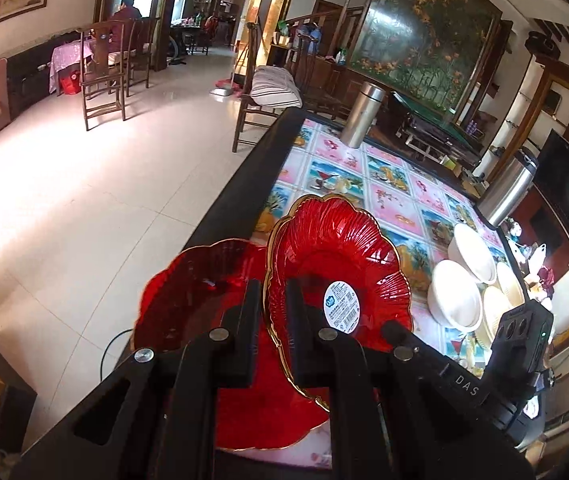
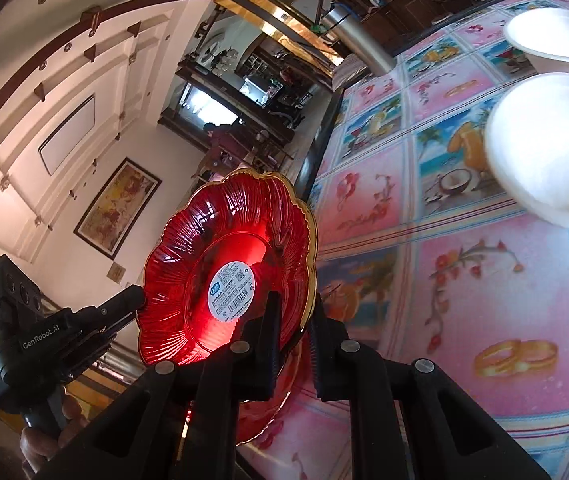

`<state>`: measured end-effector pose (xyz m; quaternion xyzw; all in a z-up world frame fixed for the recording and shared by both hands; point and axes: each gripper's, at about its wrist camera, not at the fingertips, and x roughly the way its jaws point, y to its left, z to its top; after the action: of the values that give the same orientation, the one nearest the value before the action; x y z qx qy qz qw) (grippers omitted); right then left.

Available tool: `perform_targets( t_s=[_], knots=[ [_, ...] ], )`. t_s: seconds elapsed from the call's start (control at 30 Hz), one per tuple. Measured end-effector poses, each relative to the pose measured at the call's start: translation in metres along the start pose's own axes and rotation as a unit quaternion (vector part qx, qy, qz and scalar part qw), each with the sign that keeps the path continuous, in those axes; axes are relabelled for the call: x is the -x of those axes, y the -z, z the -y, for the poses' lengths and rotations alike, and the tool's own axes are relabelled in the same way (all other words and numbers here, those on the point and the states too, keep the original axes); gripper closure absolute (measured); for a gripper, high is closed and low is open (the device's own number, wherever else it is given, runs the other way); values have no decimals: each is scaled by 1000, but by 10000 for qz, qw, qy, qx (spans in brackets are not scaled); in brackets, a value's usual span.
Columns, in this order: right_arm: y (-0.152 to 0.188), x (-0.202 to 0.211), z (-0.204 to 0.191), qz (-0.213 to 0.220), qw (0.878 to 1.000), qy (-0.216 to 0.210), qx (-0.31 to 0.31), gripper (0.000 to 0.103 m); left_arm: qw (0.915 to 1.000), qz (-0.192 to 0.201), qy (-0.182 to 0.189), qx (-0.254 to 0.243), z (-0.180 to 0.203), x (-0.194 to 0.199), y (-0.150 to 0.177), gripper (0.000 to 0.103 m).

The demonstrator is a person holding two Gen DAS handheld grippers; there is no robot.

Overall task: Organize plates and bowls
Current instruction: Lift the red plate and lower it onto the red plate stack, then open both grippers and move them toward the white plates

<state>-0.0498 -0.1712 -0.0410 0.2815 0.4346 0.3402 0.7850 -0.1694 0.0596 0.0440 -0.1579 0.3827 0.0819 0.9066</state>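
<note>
Both handheld grippers are matte black. The left gripper [image 1: 274, 300] has flat angular linkage arms joined by round silver pivot pins and slab-like fingers [image 1: 250, 312]. The right gripper [image 2: 292, 332] has ribbed finger pads [image 2: 316, 356]. At the lower left of the right wrist view, "GenRobot.AI" lettering and a three-lens camera block mark the other gripper's body; at the lower right of the left wrist view, "DAS" shows.

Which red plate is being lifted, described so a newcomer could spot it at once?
Start at the table's pink picture-tile cloth, near its dark left edge. Two scalloped red glass plates sit there; the lifted red glass plate stands tilted on edge, its gold rim gripped by both grippers. Only it shows a round white barcode sticker; the flat red plate lies beneath.
</note>
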Motion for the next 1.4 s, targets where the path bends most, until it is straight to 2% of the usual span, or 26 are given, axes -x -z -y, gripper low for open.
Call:
perform_targets(
  t_s=[0.27,0.47,0.67,1.0,1.17,1.23,1.33,1.4],
  knots=[
    [25,-28,-37,-391,9979,277,426,90,9984,-390,-309,263,-40,-23,22,93],
    [38,-37,-46,-496,9948,628,624,90,9973,-584,-391,190,-43,-37,30,93],
    [41,-45,-40,-620,9915,926,669,90,9948,-695,-739,-111,-37,-49,39,93],
    [48,-60,-55,-778,9793,1367,1272,89,9864,-328,-1481,-641,-31,-36,39,93],
    [51,-64,-62,-790,9702,1588,1652,87,9879,-120,-1415,-620,-28,-22,34,93],
    [52,-60,-65,-790,9688,1595,1727,84,9887,-76,-1347,-648,-24,-19,32,93],
    [50,-44,-69,-568,9691,1592,1796,69,9898,-89,-1244,-696,-16,-19,33,93],
    [43,-28,-69,-324,9715,1529,1781,55,9901,-123,-1185,-738,-10,-21,34,93]
  ],
)
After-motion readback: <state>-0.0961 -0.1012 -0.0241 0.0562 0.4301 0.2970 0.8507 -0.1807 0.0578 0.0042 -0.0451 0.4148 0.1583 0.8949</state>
